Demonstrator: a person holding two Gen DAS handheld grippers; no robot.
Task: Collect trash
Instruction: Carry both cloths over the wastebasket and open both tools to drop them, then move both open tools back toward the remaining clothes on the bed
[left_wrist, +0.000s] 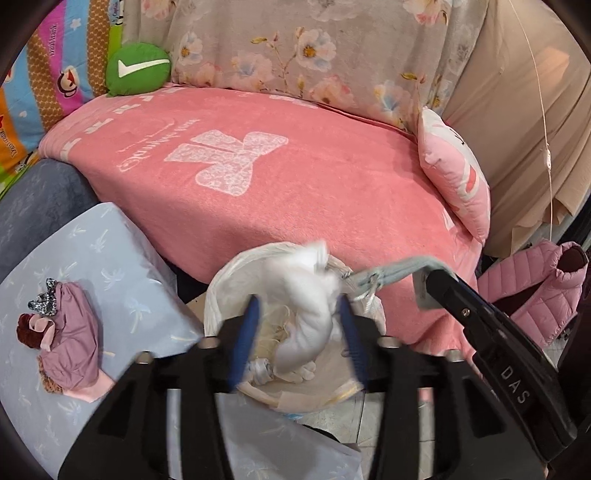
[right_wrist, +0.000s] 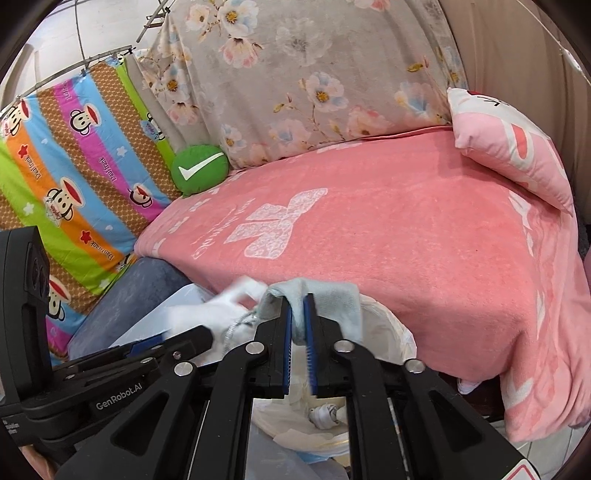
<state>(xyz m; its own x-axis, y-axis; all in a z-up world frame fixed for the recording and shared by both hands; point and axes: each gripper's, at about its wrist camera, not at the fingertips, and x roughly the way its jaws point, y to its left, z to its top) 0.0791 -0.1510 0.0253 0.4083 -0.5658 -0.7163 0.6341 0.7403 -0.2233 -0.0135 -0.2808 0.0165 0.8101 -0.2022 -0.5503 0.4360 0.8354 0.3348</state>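
A round trash bin (left_wrist: 218, 288) lined with a white bag stands in front of the pink-covered sofa; it shows in the right wrist view too (right_wrist: 391, 332). My left gripper (left_wrist: 299, 306) is open above the bin's mouth, and a blurred white crumpled tissue (left_wrist: 306, 295) sits between its blue fingers (left_wrist: 245, 332), over the trash inside. My right gripper (right_wrist: 298, 306) is shut on a pale grey-blue cloth (right_wrist: 332, 299) at the bin's rim; that cloth also shows in the left wrist view (left_wrist: 391, 271).
The pink blanket (left_wrist: 295, 184) covers the sofa seat behind the bin. A green check-mark cushion (left_wrist: 138, 68) and a pink pillow (left_wrist: 456, 177) lie on it. A doll (left_wrist: 62, 332) lies on a light blue surface at left. A pink jacket (left_wrist: 535, 291) is at right.
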